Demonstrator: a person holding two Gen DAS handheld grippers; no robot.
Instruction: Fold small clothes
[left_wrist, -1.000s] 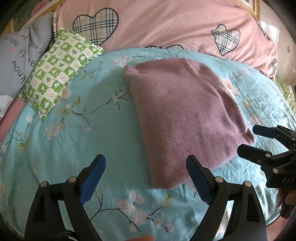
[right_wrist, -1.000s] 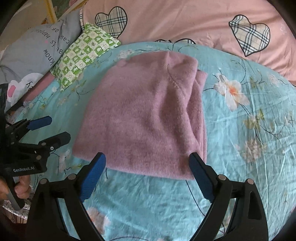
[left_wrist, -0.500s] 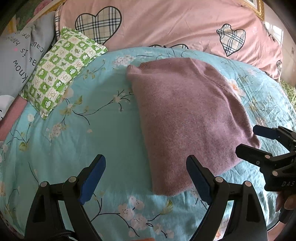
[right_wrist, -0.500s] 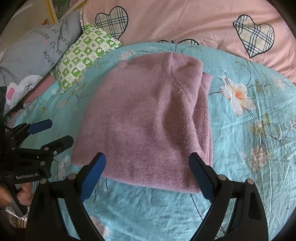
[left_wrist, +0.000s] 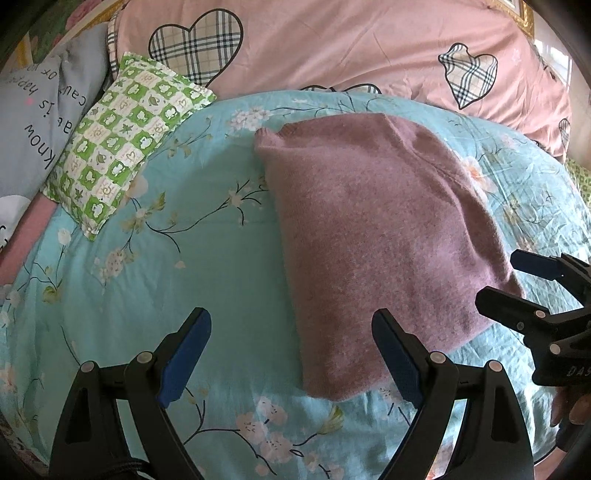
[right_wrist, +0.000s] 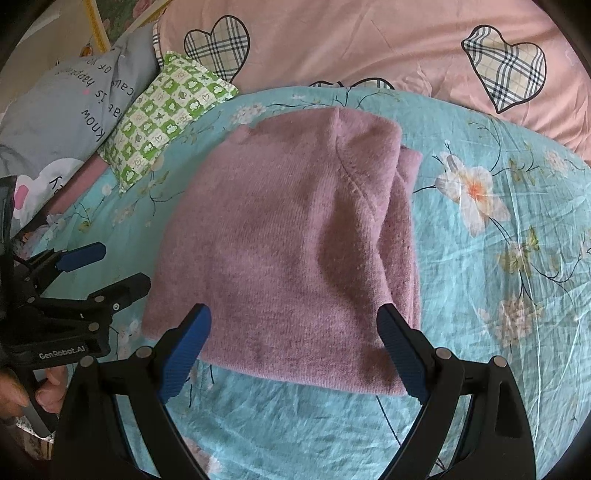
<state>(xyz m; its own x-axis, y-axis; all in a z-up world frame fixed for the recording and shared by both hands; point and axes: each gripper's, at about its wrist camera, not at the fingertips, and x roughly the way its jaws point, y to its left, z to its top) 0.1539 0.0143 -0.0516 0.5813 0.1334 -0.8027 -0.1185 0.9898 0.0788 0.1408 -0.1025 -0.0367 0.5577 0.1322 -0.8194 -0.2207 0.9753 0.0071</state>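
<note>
A mauve knitted sweater (left_wrist: 376, 229) (right_wrist: 295, 236) lies folded into a rough rectangle on the turquoise floral bedsheet (left_wrist: 192, 258). My left gripper (left_wrist: 291, 354) is open at the sweater's near left corner, holding nothing. My right gripper (right_wrist: 293, 350) is open too, its fingers straddling the sweater's near edge just above the knit. Each gripper shows in the other's view: the right gripper (left_wrist: 517, 280) by the sweater's right corner, the left gripper (right_wrist: 107, 269) beside its left edge. A hand holds each one.
A green checked pillow (left_wrist: 122, 147) lies left of the sweater, with a grey lettered pillow (left_wrist: 33, 118) behind it. A pink quilt with plaid hearts (left_wrist: 332, 51) is piled along the far side. Bare sheet (right_wrist: 509, 258) spreads to the sweater's right.
Both grippers have edged forward toward the sweater's near edge, so it sits lower and larger in both views. The sweater has not moved and both grippers stay open.
</note>
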